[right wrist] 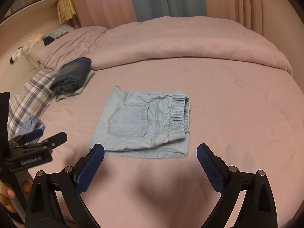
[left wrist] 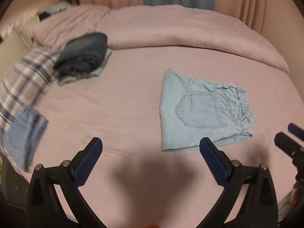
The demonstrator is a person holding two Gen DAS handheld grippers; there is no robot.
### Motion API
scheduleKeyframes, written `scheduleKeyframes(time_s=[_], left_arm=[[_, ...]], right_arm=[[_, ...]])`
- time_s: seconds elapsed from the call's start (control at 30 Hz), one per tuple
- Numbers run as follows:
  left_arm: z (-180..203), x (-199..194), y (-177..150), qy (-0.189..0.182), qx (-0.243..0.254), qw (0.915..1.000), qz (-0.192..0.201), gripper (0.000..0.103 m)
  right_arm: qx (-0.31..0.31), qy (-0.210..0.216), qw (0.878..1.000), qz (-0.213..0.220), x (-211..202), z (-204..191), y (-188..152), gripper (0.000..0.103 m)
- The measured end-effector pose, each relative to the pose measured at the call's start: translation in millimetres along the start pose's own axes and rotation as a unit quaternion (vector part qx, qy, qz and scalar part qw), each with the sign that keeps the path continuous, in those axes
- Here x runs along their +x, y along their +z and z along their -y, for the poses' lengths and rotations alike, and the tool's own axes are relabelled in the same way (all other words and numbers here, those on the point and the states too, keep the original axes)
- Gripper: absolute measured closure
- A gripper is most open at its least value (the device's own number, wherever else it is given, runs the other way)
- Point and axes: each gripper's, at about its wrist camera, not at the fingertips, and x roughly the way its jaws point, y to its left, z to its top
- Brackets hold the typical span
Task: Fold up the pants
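**Folded pants on the bed, both grippers clear**

The light blue denim pants lie folded into a compact rectangle on the pink bedsheet, back pocket up, elastic waistband bunched toward the right. The right gripper hangs above the sheet just short of the near edge of the pants, jaws spread wide, nothing between the blue pads. The left gripper is also off the fabric, jaws wide apart and empty, with the pants lying ahead and to its right. A hand shows at the lower left edge of the right wrist view, gripping the left tool's handle. Off to the left, a stack of dark folded jeans sits on a pale green garment, beside a plaid cloth. A rumpled pink duvet runs across the far side.
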Motion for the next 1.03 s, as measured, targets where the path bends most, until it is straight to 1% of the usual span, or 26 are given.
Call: scheduleKeyframes(time_s=[0.07,0.23,0.4,1.03], left_arm=[[-3.3,-3.5,-0.7,-0.006,0.003,1.0000,0.003,0.001],[4.6,-16.8,-3.9,-0.015,0.015,0.9997,0.007,0.001],[7.9,-21.0,-3.7,-0.024,0.013,0.9996,0.007,0.001],[15.9,-20.9,-5.0,-0.029,0.020,0.9994,0.003,0.001]], right_arm=[[0.000,0.002,1.000,0.001,-4.6,-0.9,-2.0,0.005],[-0.001,0.006,1.000,0.004,-15.2,-7.1,-4.4,0.005],[-0.005,0.000,1.000,0.009,-22.8,-12.1,-8.0,0.005],[-0.002,0.001,1.000,0.009,-23.2,-14.0,-9.4,0.005]])
